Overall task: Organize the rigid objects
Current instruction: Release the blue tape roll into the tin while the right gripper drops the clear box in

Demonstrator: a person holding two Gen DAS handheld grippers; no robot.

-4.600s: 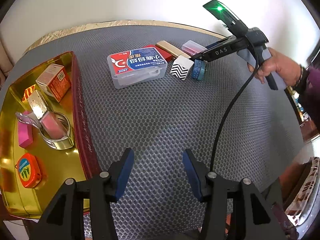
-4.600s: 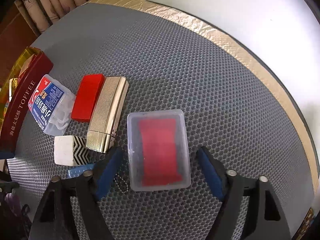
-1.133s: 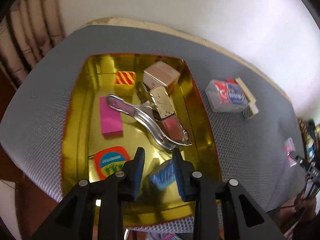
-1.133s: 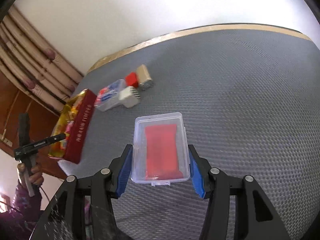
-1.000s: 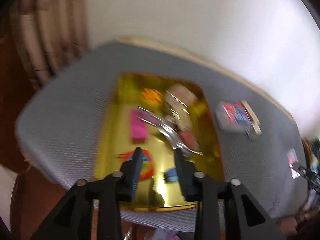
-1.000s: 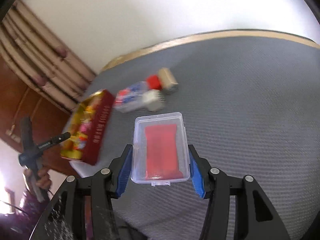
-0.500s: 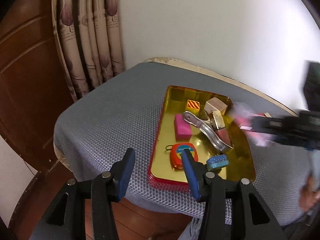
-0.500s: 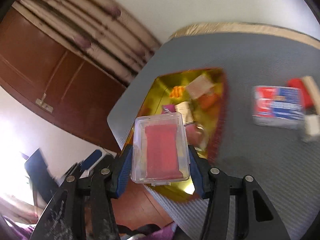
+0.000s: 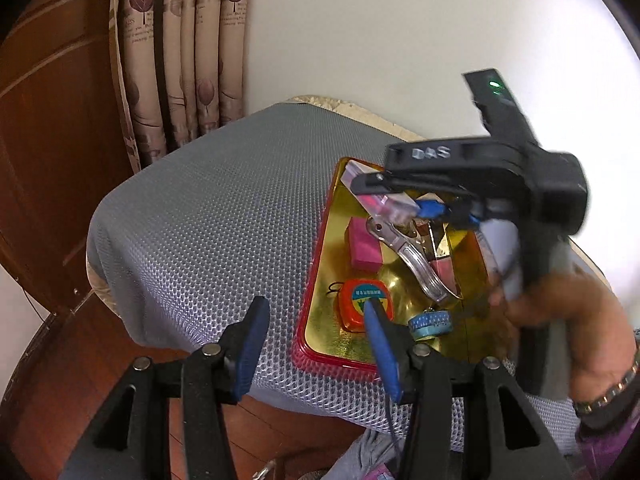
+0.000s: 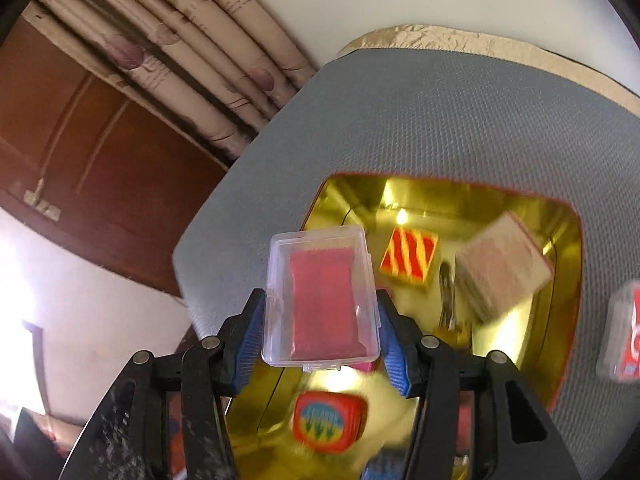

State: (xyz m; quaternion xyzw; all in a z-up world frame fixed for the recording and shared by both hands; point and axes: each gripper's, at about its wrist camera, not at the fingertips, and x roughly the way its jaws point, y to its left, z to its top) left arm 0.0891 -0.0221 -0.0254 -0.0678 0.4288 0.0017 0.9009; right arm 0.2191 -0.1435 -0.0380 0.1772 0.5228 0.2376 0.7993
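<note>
Firmly, the right hand-held gripper [image 10: 320, 332] clamps a clear red-filled case [image 10: 320, 300]; left [image 9: 312, 340] gapes empty.

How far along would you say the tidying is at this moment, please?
Done: the tape roll, pink block and orange tape measure lie in the gold tray. In hand: the right gripper holds the clear case over it. Left: the labelled box on the mat; the left gripper is open.

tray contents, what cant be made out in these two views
- Left wrist: the right gripper and its clear case cover the far end of the gold tray.
- Right wrist: the case and gripper fingers hide the tray's near middle.
- Right wrist: the cardboard box and orange tape measure are motion-blurred, print unreadable.
</note>
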